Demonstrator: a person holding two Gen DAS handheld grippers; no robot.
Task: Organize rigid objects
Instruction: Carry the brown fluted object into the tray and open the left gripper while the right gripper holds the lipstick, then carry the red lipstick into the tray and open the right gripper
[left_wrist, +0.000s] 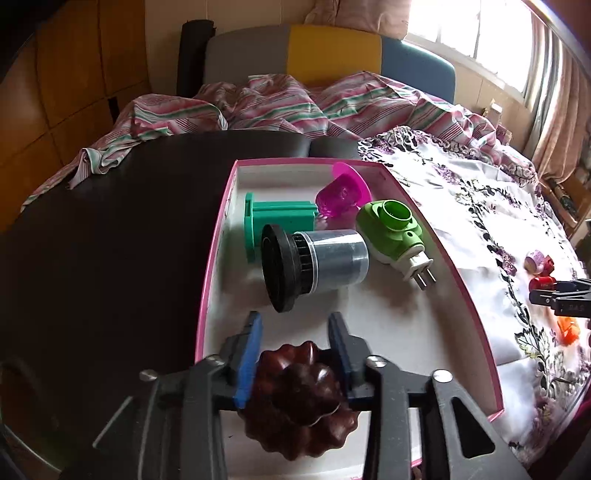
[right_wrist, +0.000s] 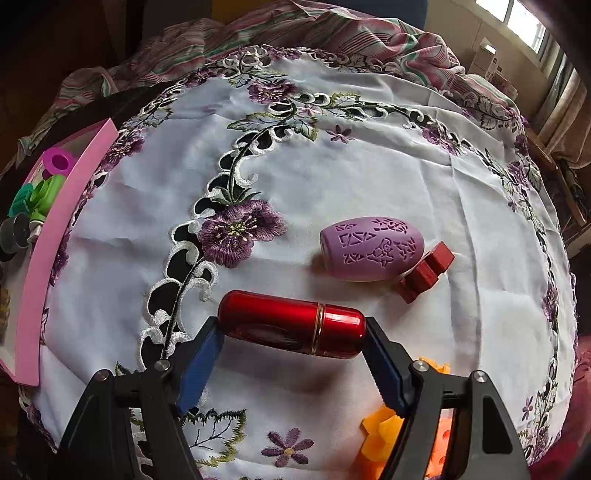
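Our left gripper clamps the brown dish over the pink tray. Our right gripper, well right of the tray, pinches the red capsule by its ends.

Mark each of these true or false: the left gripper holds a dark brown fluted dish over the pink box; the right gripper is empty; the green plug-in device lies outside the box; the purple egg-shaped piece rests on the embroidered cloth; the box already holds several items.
1. The left gripper holds a dark brown fluted dish over the pink box. True.
2. The right gripper is empty. False: its fingers close on the ends of a red capsule.
3. The green plug-in device lies outside the box. False: it lies inside.
4. The purple egg-shaped piece rests on the embroidered cloth. True.
5. The box already holds several items. True.
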